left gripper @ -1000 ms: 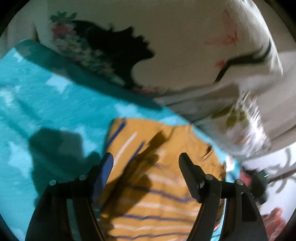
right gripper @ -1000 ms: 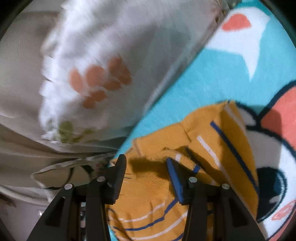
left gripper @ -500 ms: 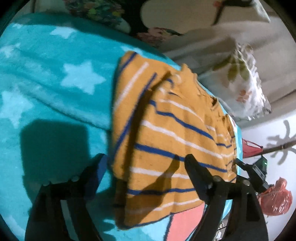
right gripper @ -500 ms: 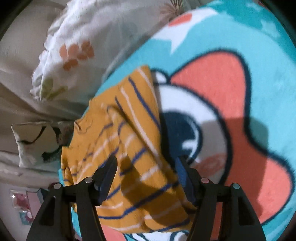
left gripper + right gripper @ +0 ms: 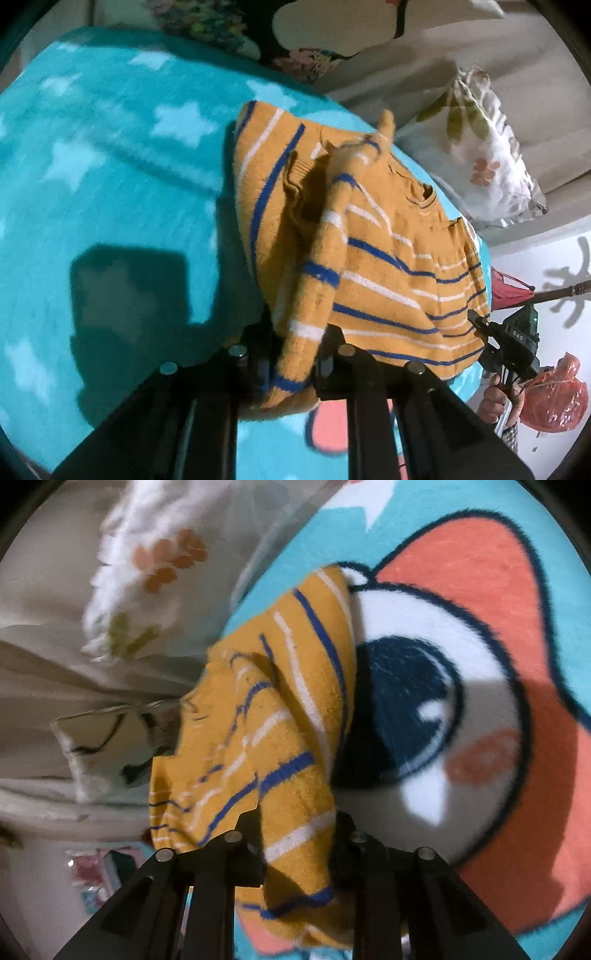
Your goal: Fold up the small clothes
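Both hand-held grippers are clamped on the orange striped top (image 5: pixel 373 258) — the left hand-held gripper (image 5: pixel 299 343) pinches a bunched fold at one lower corner, the right hand-held gripper (image 5: pixel 295 834) another — lifting its edges off the turquoise star blanket (image 5: pixel 110 166), beside a floral pillow (image 5: pixel 487 162).

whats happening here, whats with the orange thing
A person is folding a small orange striped top on a teal star-print blanket. The left hand-held gripper is shut on one bottom corner of the top, and the right hand-held gripper is shut on another part of its edge. The gripped cloth is bunched up off the blanket. Floral pillows lie behind.
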A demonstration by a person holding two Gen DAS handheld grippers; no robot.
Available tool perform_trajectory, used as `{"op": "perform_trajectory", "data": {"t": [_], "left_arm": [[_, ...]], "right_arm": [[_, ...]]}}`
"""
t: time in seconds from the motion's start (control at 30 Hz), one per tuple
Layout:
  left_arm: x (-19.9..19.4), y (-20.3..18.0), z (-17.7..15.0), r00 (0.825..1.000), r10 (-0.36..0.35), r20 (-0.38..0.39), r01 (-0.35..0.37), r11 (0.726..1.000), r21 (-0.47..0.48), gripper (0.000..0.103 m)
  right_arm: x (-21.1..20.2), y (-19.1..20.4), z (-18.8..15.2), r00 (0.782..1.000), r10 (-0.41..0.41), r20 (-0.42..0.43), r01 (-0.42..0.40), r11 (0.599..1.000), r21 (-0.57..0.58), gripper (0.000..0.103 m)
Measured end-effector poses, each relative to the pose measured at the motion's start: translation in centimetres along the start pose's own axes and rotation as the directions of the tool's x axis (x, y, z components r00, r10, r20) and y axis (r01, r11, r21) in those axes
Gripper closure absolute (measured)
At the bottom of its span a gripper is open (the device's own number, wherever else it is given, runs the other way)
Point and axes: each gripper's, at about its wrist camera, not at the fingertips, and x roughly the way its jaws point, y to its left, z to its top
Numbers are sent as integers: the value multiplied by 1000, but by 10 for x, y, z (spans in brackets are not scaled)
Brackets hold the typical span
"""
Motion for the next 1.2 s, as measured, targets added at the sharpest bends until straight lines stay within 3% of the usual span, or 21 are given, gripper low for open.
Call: {"op": "perform_trajectory", "data": {"t": [0.1, 0.17, 0.27, 0.4, 0.53, 0.67, 0.77, 0.9, 1.0, 1.2], "left_arm": [[9, 18, -32, 1000, -1, -18, 0, 997, -79, 88], [13, 33, -42, 999, -49, -2, 48, 987, -155, 85], [5, 49, -47, 995, -94, 36, 100, 966, -239, 81], [-33, 43, -55, 992, 46, 115, -23, 980, -197, 65], [-64, 37, -70, 967, 186, 174, -163, 977, -135, 52], [-56, 35, -79, 960, 245, 136, -237, 969, -76, 51], [-52, 39, -83, 954, 274, 122, -273, 962, -28, 51], [-52, 49, -81, 958, 263, 109, -268, 963, 25, 51], [-60, 62, -78, 959, 261, 112, -268, 962, 57, 51], [-79, 103, -67, 956, 265, 124, -273, 960, 57, 51]], "right_arm": [[-9, -12, -23, 998, -31, -51, 30, 999, -34, 80], [-5, -22, -30, 996, -65, -65, 61, 997, -54, 77], [-12, -29, -29, 998, -46, -47, 44, 999, -32, 69], [-45, -11, -25, 996, -87, 15, 88, 988, -128, 60], [-79, 12, -27, 975, -169, 143, 194, 963, -187, 58], [-69, 58, -45, 975, -161, 150, 198, 939, -280, 57], [-31, 109, -67, 985, -152, 87, 174, 896, -408, 61], [48, 175, -100, 981, -188, 35, 175, 807, -564, 68], [115, 214, -112, 981, -194, -19, 144, 784, -603, 68], [239, 262, -116, 940, -336, -60, 217, 724, -655, 67]]}}
